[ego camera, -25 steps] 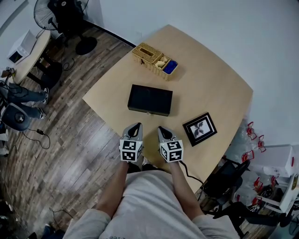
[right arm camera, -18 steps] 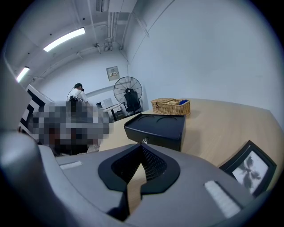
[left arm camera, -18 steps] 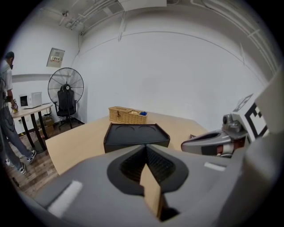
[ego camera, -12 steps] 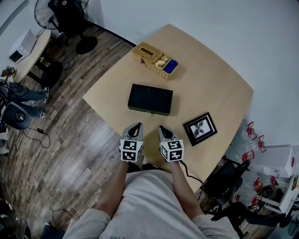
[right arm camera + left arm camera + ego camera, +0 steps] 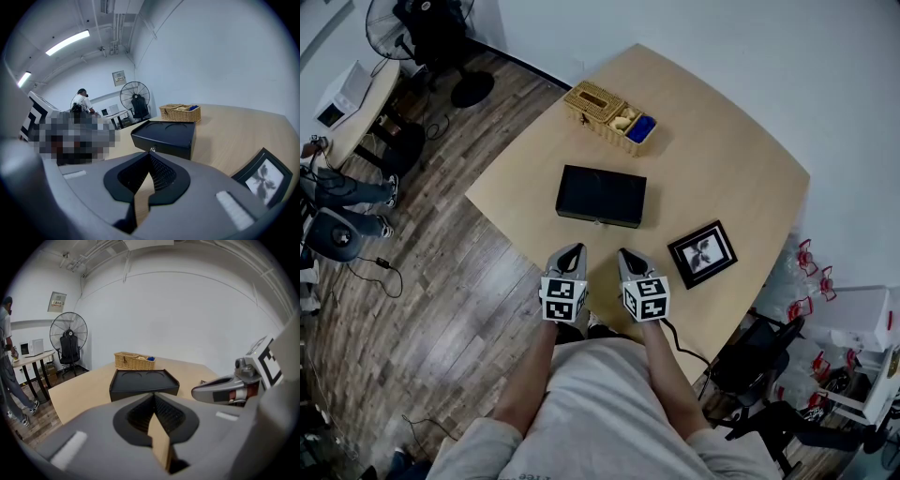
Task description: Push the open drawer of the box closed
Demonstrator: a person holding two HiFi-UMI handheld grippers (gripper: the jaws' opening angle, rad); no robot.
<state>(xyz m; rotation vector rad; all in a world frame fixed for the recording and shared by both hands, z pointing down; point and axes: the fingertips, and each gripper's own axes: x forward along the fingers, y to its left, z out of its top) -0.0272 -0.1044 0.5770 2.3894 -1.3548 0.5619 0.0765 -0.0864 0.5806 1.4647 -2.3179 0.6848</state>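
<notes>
Left claw (image 5: pixel 572 253), right claw (image 5: pixel 628 256), both closed, side by side, facing black box (image 5: pixel 601 196)

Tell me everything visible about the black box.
The black box is low, rectangular and matte, plastic or metal by its look. Its top has a raised rim and two shallow round recesses. A small silvery knob or lock sits on the front face, which looks flush, no drawer sticking out. It lies flat on the table; nothing else touches it.
</notes>
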